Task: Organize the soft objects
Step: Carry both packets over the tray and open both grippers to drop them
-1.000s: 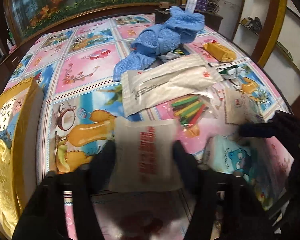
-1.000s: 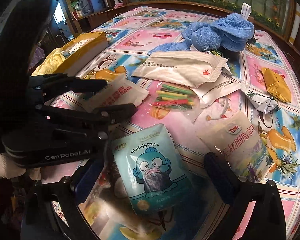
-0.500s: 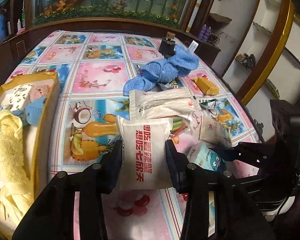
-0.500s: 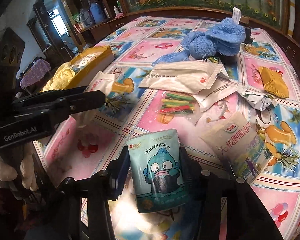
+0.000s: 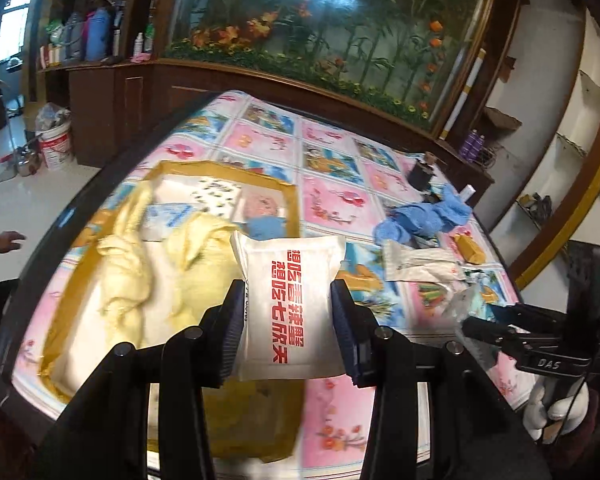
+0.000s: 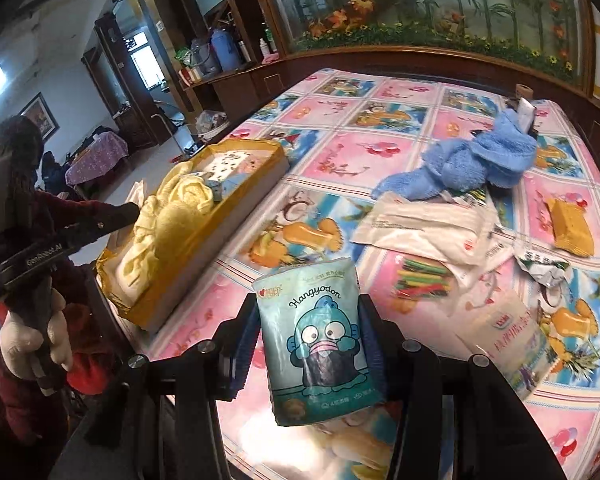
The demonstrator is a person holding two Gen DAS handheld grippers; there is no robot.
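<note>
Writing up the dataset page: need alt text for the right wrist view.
The right hand-held gripper holds a teal cartoon-fish pouch upright above a patterned table. To the left, a gold-edged box holds yellow cloth; a blue towel and loose packets lie farther back.

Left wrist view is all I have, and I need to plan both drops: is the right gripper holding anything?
Observer: Yes. The right gripper is shut on a teal Hangyodon pouch, held upright between its fingers.
Operator: What loose item lies nearest it on the table?
Observer: A white Dole pouch lies flat on the tablecloth, to the right of the gripper.
</note>
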